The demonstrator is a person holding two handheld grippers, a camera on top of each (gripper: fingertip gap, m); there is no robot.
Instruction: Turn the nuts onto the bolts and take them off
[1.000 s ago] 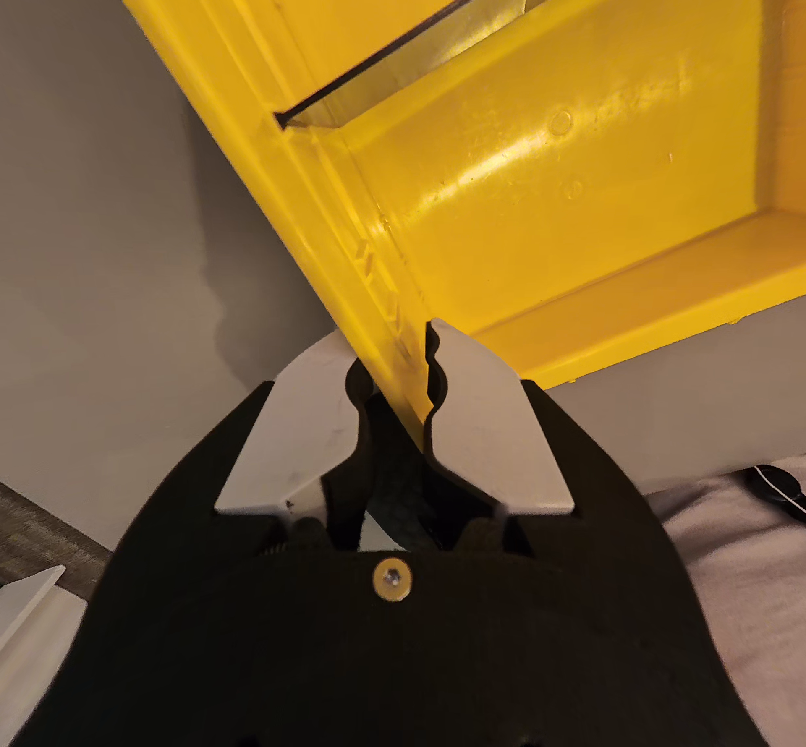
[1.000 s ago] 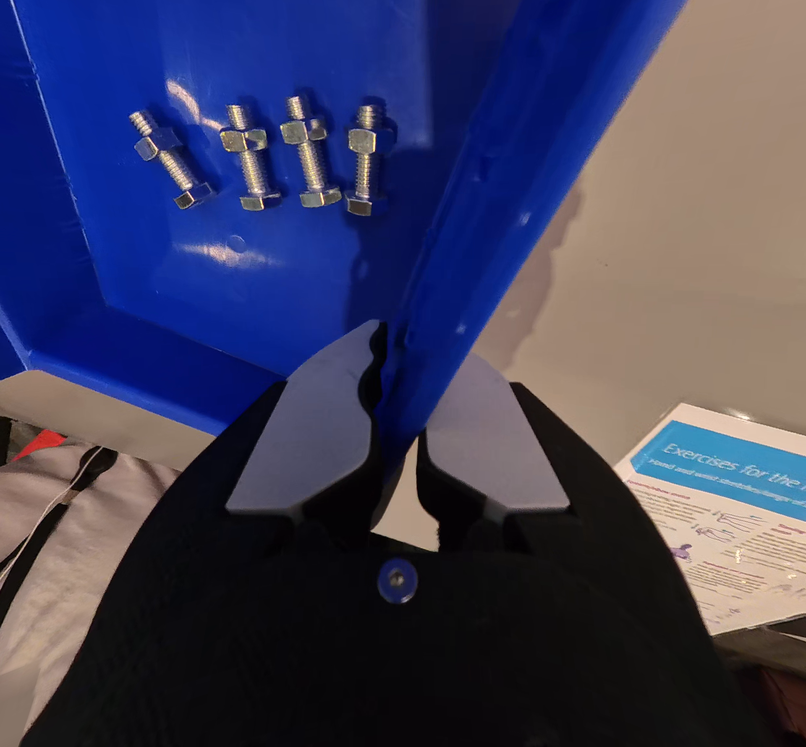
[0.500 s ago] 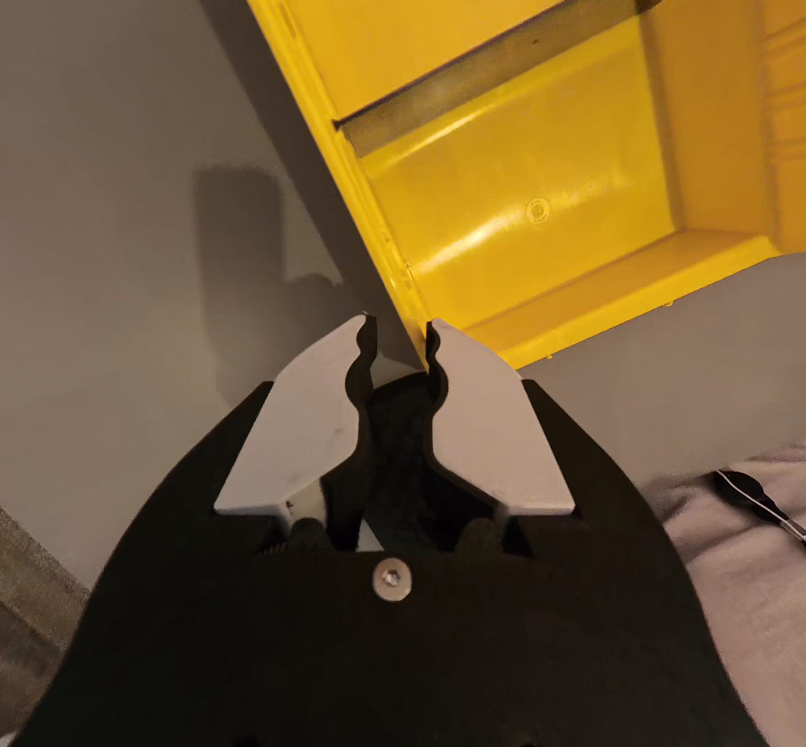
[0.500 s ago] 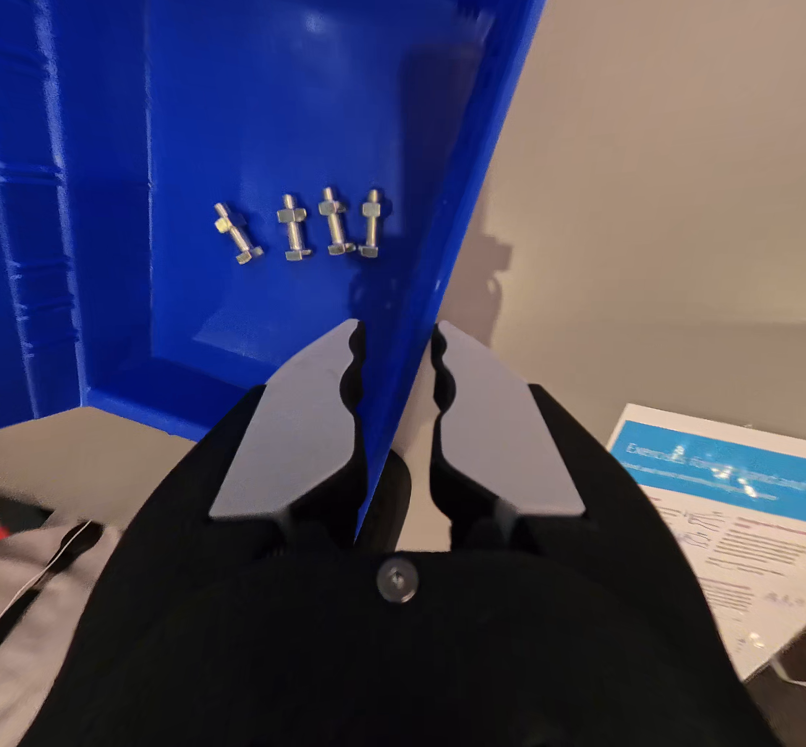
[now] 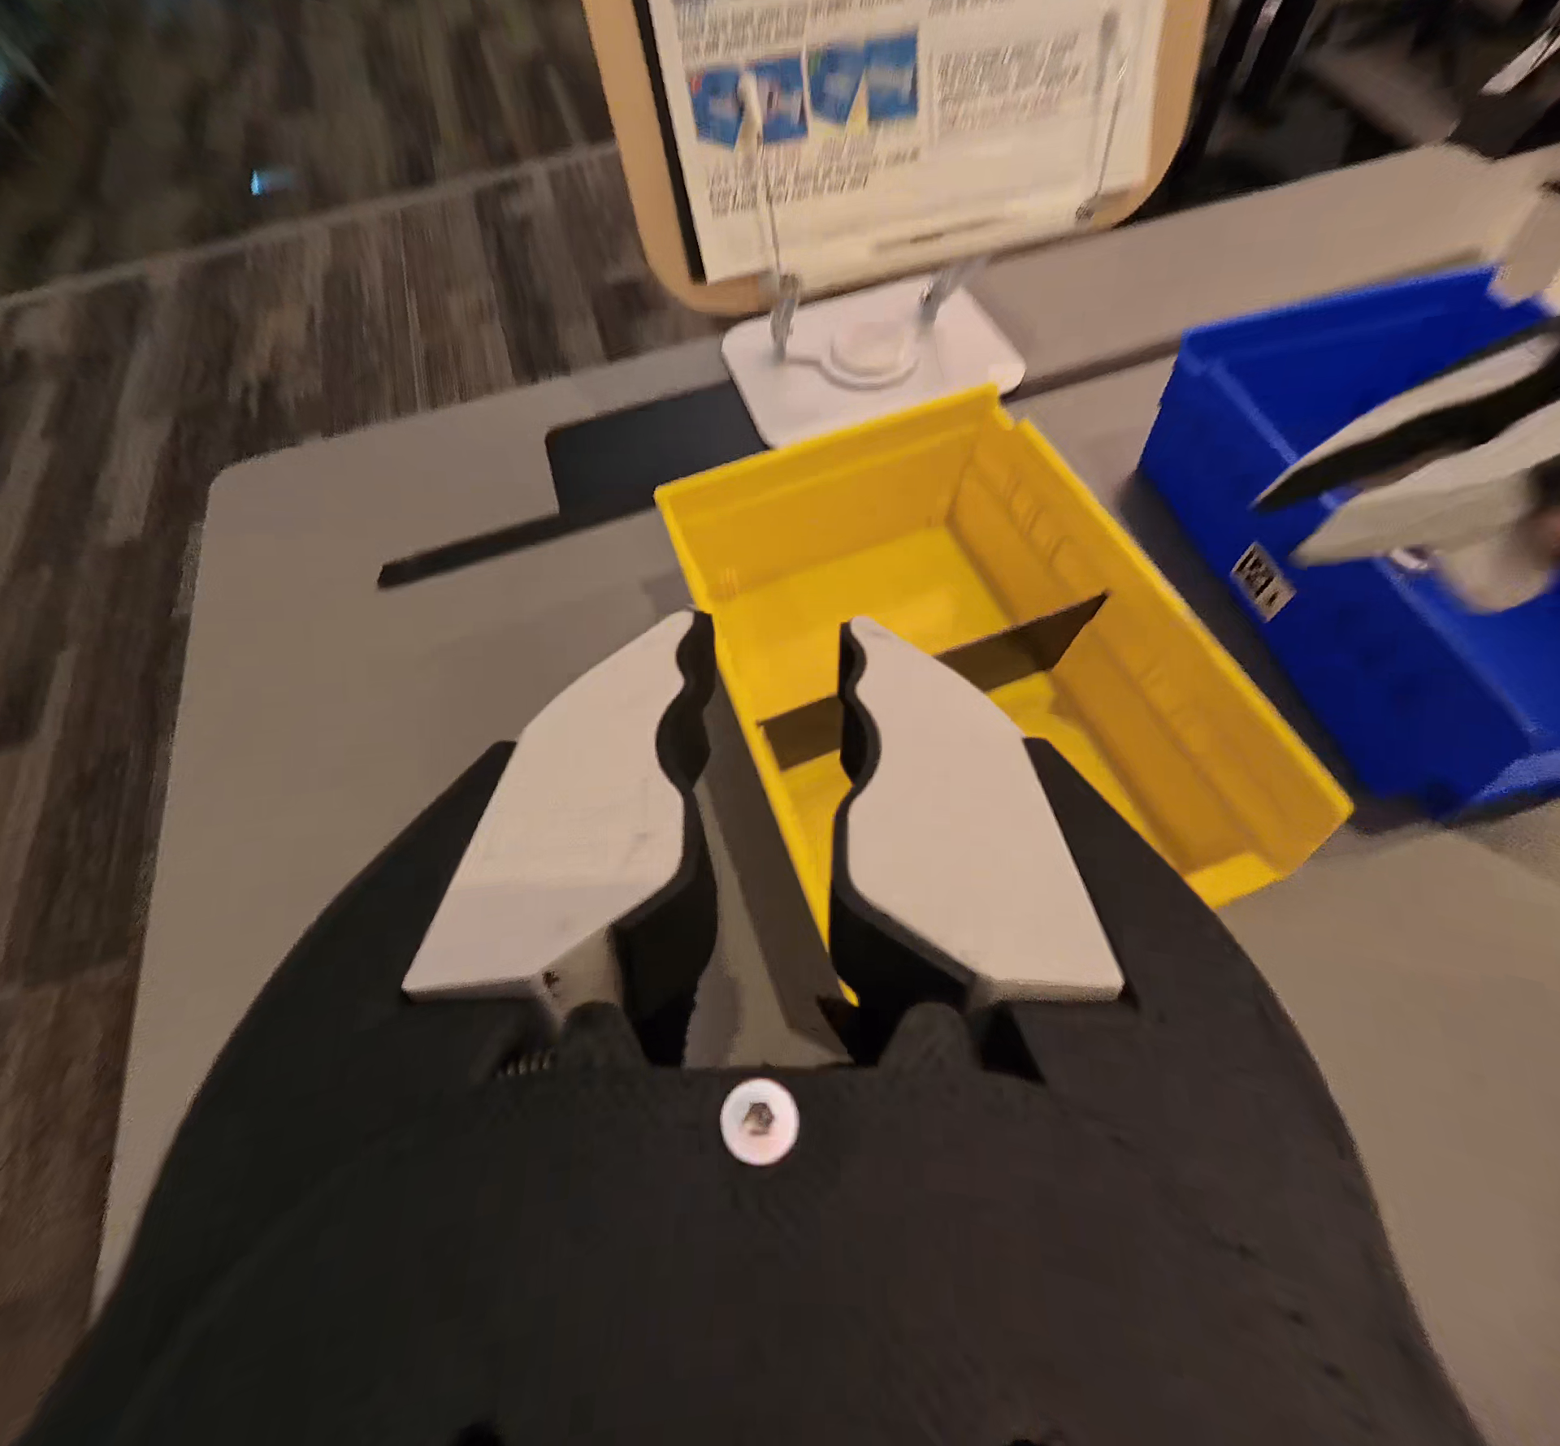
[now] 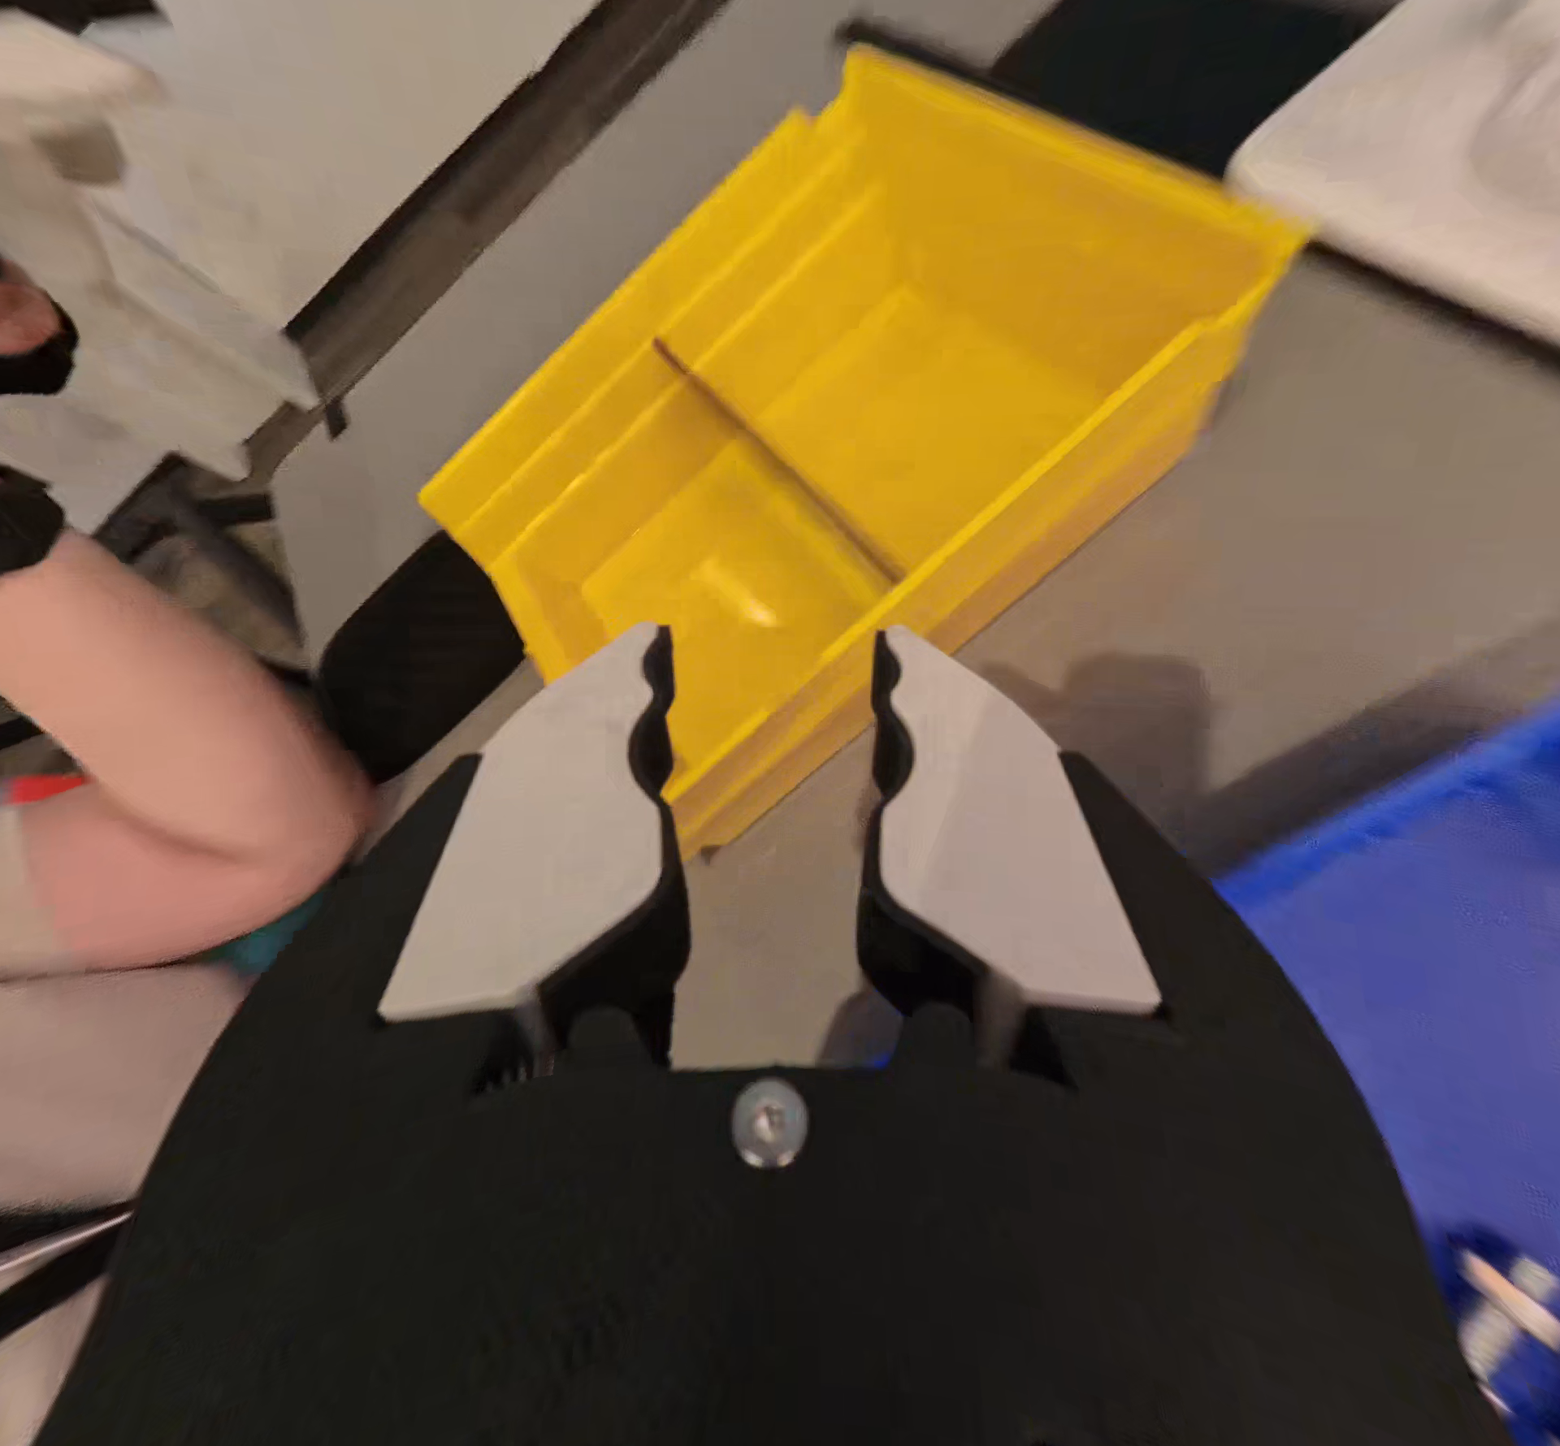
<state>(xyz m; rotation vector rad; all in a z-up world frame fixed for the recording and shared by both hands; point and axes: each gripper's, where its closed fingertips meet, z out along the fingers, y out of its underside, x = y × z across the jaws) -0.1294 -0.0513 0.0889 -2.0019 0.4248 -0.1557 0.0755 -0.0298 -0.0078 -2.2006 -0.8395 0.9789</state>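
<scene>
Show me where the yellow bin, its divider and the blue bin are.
yellow bin (image 5: 1182, 696): left wrist view, right side wall.
divider (image 5: 1021, 650): left wrist view, dark plate's face.
blue bin (image 5: 1384, 663): left wrist view, outer side wall.

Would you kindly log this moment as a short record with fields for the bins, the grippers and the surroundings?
yellow bin: on the grey table, upright, dark divider across it, both compartments look empty
blue bin: on the table, right of the yellow bin, apart from it
nuts and bolts: not visible in either view
left gripper: open, holding nothing, above the yellow bin's left wall
right gripper: open, holding nothing, above the yellow bin's near end
sign on stand: upright behind the yellow bin
image quality: motion-blurred
</scene>
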